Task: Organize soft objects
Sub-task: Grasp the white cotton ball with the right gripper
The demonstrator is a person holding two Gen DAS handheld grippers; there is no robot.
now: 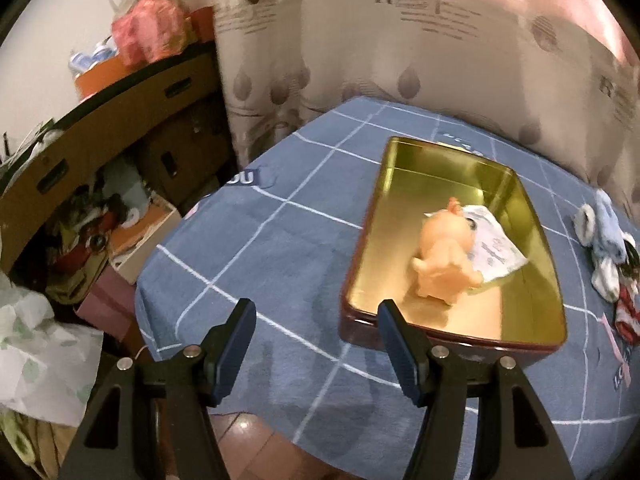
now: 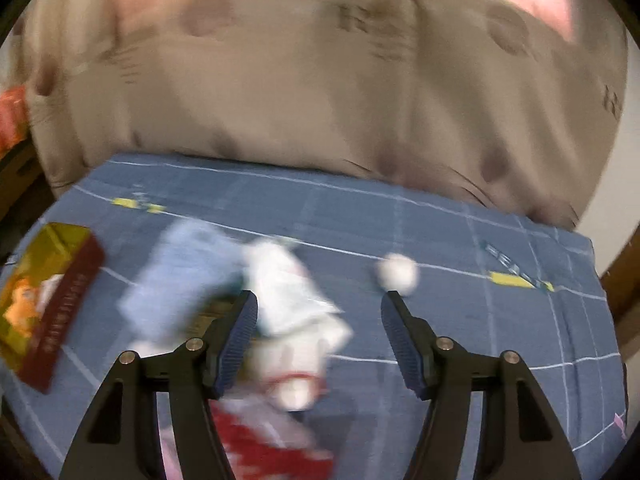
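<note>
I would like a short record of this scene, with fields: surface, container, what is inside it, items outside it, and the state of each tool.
surface: blue checked cloth
container: gold tin, lid off
inside: orange soft toy, white printed cloth
outside: pile of soft items, blurred; small white ball
left tool: open, empty
right tool: open, above the pile, gripping nothing

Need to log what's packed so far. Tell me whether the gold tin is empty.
Not empty. The gold tin, lidless, holds a peach plush toy lying on a white printed cloth; the rest of its floor is bare.
</note>
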